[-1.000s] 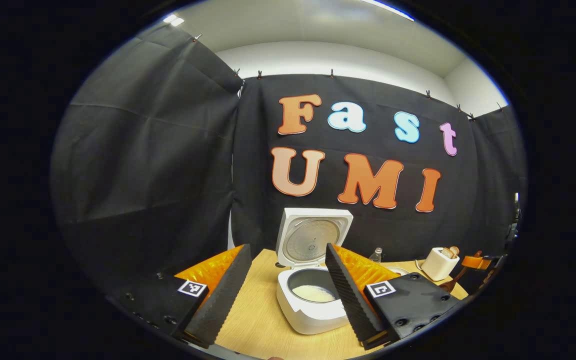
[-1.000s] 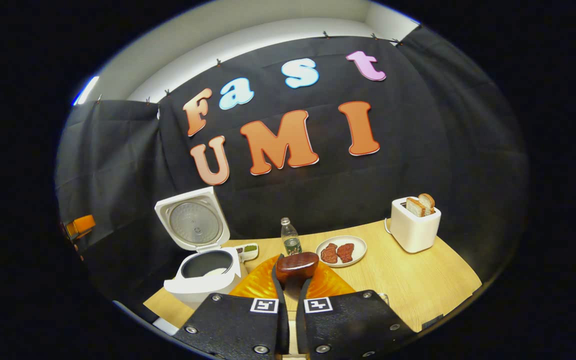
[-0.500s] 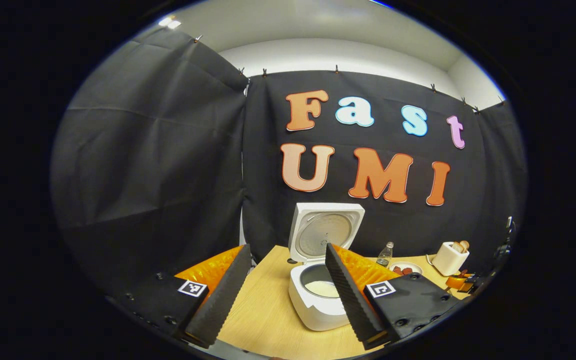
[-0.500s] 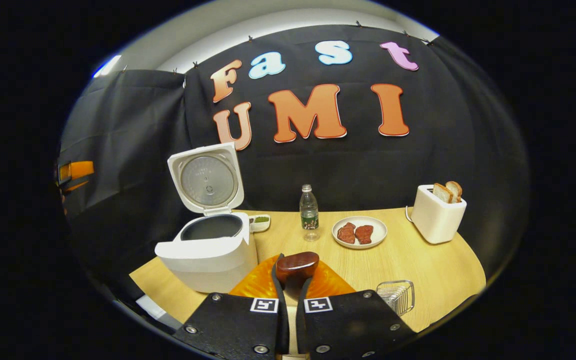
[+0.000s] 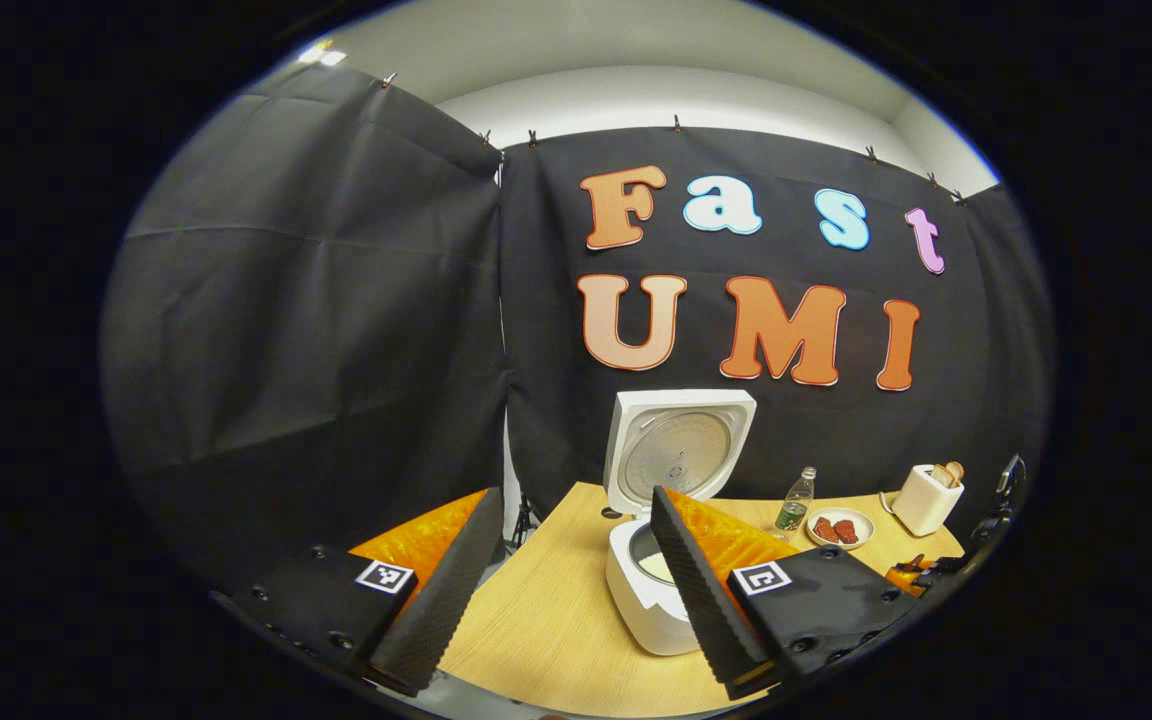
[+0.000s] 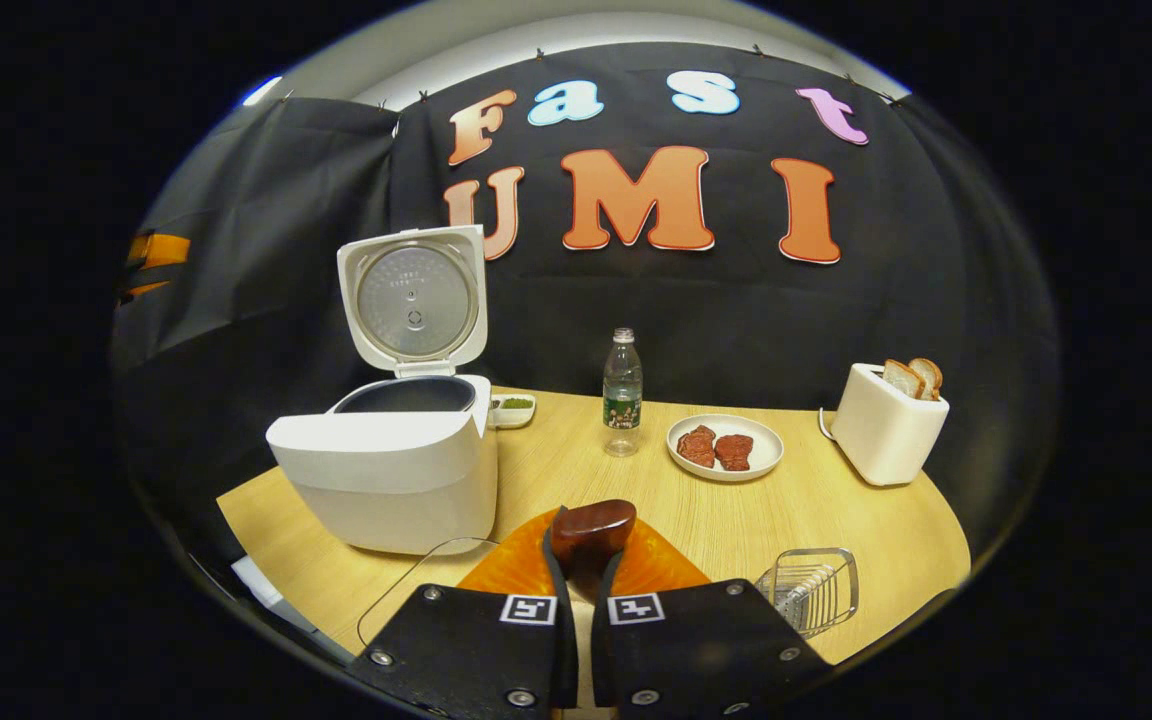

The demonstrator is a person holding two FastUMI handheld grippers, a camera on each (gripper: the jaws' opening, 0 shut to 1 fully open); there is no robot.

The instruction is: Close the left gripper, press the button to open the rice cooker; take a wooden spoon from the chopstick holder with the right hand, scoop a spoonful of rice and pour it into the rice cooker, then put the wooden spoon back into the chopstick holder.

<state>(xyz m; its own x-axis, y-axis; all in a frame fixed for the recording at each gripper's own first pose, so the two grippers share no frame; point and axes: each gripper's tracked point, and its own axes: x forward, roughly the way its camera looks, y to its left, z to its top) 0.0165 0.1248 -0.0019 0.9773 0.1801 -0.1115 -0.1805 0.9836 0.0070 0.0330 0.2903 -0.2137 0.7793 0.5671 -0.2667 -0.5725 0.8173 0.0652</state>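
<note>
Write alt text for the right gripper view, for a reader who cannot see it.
The right gripper, jaws shut on a dark wooden spoon, is over a wooden table. Left stands a white rice cooker with its lid up; behind are a water bottle, a plate of meat and a toaster with bread, and a wire holder sits at right.

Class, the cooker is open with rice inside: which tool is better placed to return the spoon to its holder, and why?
Right. The right tool is shut on the spoon, near the wire holder; the left tool is open and empty.
</note>
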